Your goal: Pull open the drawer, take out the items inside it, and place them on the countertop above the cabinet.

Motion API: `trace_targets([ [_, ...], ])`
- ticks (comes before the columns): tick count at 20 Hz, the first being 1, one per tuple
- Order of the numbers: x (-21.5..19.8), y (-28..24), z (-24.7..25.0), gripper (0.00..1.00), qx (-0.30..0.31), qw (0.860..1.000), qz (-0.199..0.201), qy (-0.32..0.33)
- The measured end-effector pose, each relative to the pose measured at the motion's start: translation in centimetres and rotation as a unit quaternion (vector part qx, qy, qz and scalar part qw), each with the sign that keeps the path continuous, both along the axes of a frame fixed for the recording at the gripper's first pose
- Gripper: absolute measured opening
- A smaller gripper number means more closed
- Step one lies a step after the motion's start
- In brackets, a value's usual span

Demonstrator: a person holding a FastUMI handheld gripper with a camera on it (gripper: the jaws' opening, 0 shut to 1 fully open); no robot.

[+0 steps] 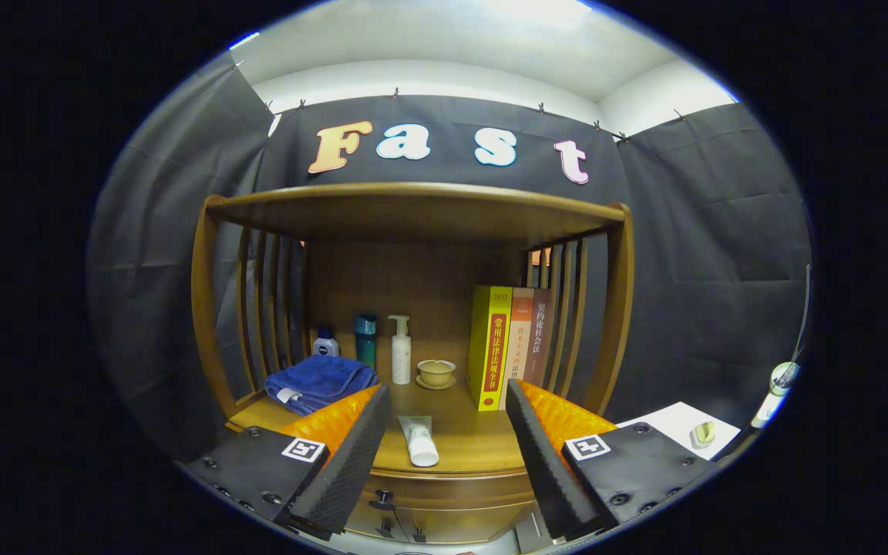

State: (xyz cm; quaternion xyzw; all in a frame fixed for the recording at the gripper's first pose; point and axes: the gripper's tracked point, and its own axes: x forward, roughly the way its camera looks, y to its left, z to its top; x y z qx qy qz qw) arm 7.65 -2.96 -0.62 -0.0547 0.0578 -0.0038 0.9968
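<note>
My gripper (448, 397) is open, its two fingers spread wide with nothing between them, held above the front of the wooden cabinet. A white tube (418, 440) lies on the countertop (475, 447) between the fingers, near the front edge. Below that edge, the drawer front (444, 512) with small dark handles (384, 499) shows low between the fingers; whether it is pulled out I cannot tell.
On the countertop beyond the fingers: a folded blue towel (319, 381), a small blue bottle (326, 341), a teal bottle (366, 337), a white pump bottle (401, 349), a tan bowl (436, 374) and three upright books (509, 347). Slatted sides and a top shelf (413, 202) enclose it. A white surface (679, 428) lies right.
</note>
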Motion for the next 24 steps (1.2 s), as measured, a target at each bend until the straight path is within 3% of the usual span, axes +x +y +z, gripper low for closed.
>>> trace_targets([
  [7,-1.3,-1.0,3.1,0.97,-0.010,1.000,0.000,-0.013],
  [24,-1.2,-0.9,2.3,0.97,0.021,1.000,0.005,-0.005],
])
